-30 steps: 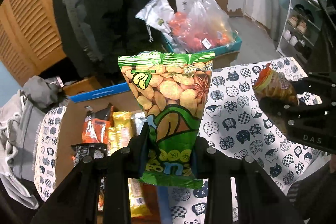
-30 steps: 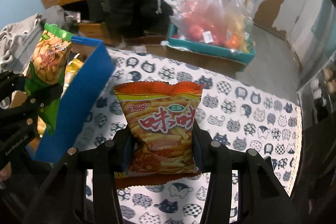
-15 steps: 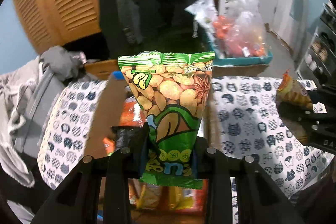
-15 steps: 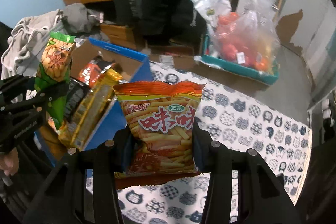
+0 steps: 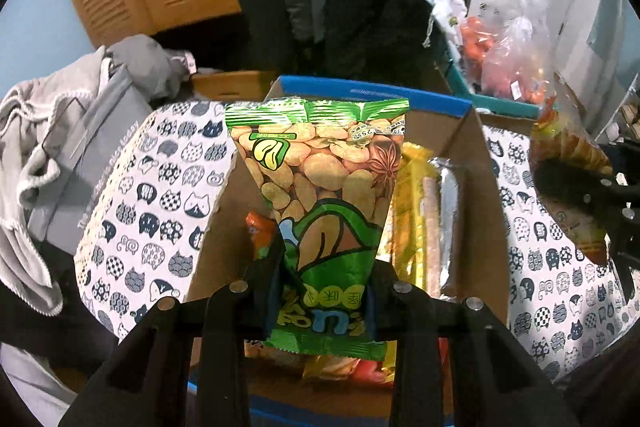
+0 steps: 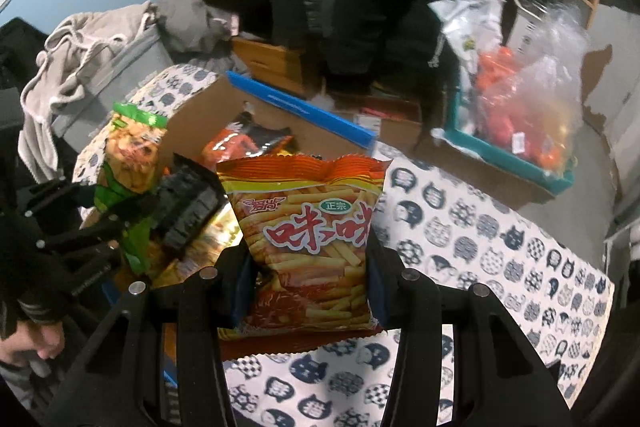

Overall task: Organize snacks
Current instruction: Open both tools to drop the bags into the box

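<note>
left gripper (image 5: 324,291) clamped on green peanut bag (image 5: 320,187) right over the open cardboard snack box (image 5: 486,195), right gripper (image 6: 308,279) pinching orange fries-snack bag (image 6: 308,227) at the box's right edge, cat-print tablecloth (image 6: 480,247) underneath

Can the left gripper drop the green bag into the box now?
Probably yes. The left gripper holds the green bag right above the open box, with nothing between; snacks leave room.

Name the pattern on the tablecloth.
White tablecloth printed with dark blue cat heads; clearest in the right wrist view.
</note>
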`<state>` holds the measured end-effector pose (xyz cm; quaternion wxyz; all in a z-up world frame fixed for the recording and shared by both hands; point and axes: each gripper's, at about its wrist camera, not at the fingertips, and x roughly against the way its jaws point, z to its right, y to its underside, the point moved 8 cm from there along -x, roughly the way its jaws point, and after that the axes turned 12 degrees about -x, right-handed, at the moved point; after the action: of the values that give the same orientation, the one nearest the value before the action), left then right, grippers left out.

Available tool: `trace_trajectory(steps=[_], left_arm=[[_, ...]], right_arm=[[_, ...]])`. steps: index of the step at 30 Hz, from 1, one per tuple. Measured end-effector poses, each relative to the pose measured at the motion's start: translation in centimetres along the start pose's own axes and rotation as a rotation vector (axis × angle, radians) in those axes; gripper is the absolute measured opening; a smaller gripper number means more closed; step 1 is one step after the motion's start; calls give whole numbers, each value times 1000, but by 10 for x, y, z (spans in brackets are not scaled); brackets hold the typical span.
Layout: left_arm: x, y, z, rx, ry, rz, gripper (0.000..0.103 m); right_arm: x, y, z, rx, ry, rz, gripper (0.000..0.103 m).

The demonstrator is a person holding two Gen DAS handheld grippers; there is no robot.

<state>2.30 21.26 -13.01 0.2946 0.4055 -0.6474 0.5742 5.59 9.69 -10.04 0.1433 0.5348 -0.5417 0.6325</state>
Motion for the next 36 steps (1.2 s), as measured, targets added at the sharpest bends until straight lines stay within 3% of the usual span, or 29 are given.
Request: trace_trajectory(steps=[5,10,12,17,23,26,32,36], left_arm=[[-2,5,-6,14,-17,-25,36],[9,2,-8,10,-37,9,63],[13,1,-9,1,-55,20,67],[18,5,-12,-18,-104,22,70],[24,8,-16,6,-98,39,79],[27,8,-16,17,-96,43,80],[37,4,-11,26,-81,73,81],[44,0,-5,20,-80,92,86]], right_arm=[[-14,-1,-20,20,-34,-22,46],[-25,-4,-28,15,-63,-39,46],[-29,-5,-29,9,-73,-46,46],[-39,-7,-28,-14,-96,-60,46],[-46,-9,-31,-36,-133,-71,47],[-43,-12,-32,-52,-153,-62,59],[-27,-16,-27,-50,-147,-29,62],[-11,-16,-16,-56,-105,11,71]])
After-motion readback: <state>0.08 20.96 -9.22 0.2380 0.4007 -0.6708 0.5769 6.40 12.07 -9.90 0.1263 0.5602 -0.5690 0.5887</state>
